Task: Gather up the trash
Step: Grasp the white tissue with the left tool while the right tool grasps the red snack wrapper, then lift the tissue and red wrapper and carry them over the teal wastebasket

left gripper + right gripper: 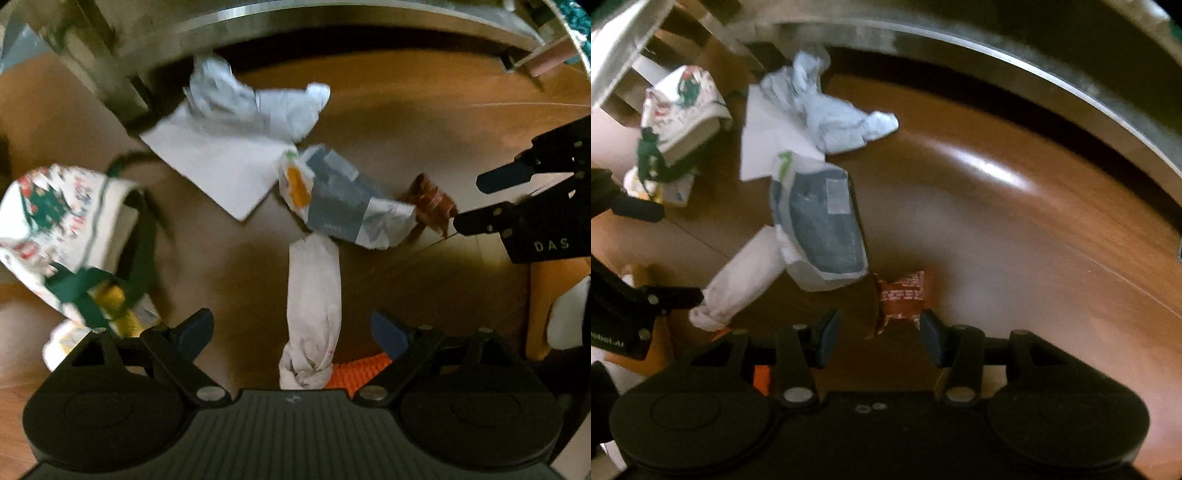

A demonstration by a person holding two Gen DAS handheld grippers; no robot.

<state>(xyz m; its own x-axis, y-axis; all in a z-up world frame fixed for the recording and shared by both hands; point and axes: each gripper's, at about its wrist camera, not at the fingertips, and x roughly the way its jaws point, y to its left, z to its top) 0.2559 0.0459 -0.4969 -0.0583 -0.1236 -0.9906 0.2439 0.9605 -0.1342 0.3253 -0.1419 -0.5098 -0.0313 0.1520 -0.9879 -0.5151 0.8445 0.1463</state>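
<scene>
Left wrist view: the left gripper [291, 334] sits at the bottom centre, jaws spread wide, with the knotted end of a white roll [314, 310] lying between them, untouched by either finger. The roll runs up to a grey-and-white packet [340, 199] in mid-frame. A flat white sheet [218, 166] lies above left, its far corner under crumpled paper [258, 107], which reaches up to the steel rim [295, 14] curving along the top edge. A printed bag [55, 221] with green straps fills the left side. The right gripper [466, 202] enters from the right edge, jaws spread, its lower finger at a brown wrapper [430, 203] just beside the packet. Bare brown floor [406, 110] lies open in the upper right.

Right wrist view: the right gripper [879, 332] is at bottom centre, jaws spread, the wrapper [905, 299] standing between and just beyond the tips; whether the right tip touches it, I cannot tell. The packet [823, 229] lies just to its upper left, the roll [738, 284] lower left, with a finger of the left gripper [679, 295] at its knot. The bag [683, 107] sits at upper left. The floor [1034, 221] is open across the right half, up to the steel rim [1034, 59].
</scene>
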